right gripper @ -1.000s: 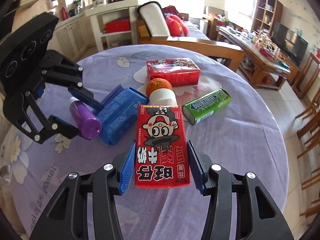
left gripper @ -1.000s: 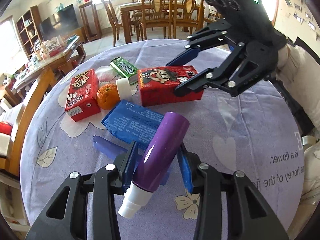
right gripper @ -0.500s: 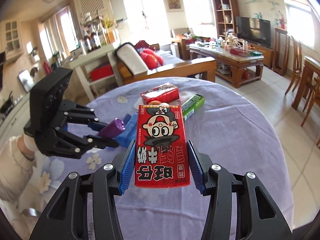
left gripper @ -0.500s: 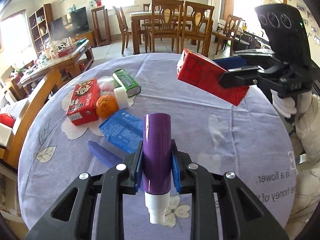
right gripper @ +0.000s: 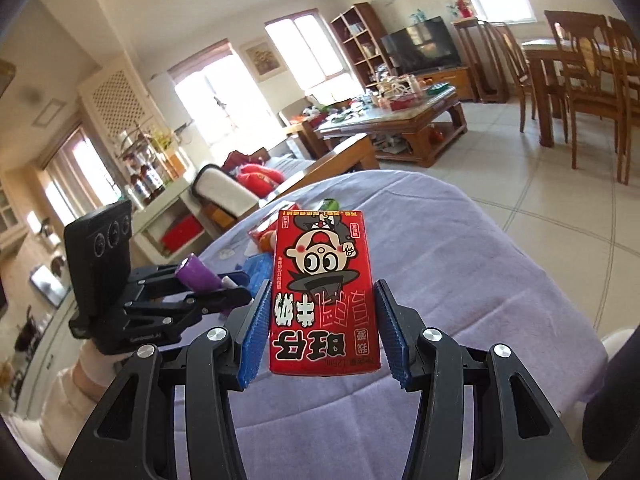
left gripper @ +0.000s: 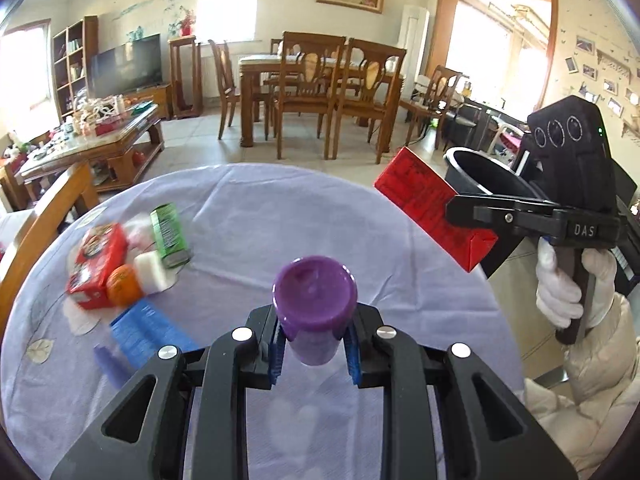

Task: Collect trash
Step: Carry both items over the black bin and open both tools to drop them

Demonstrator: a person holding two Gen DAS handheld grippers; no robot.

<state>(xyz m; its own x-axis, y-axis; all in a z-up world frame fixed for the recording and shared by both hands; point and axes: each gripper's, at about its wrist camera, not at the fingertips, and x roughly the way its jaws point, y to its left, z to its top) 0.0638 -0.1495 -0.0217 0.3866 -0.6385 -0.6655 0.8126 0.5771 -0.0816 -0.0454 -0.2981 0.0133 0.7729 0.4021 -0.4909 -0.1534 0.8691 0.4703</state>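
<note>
Trash airborne over desk (left gripper: 248,216): purple bottle (left gripper: 315,304) clamped mid-body in left gripper (left gripper: 316,350), rigid, slick plastic, likely light. Red carton (right gripper: 324,292) squeezed across its faces in right gripper (right gripper: 322,336), crushable, near black bin (left gripper: 480,176). Leftover items sit far side.

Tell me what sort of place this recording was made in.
Most likely a home's open living and dining room: a wooden dining table with chairs, a television beside a bookshelf, and a cluttered coffee table.
</note>
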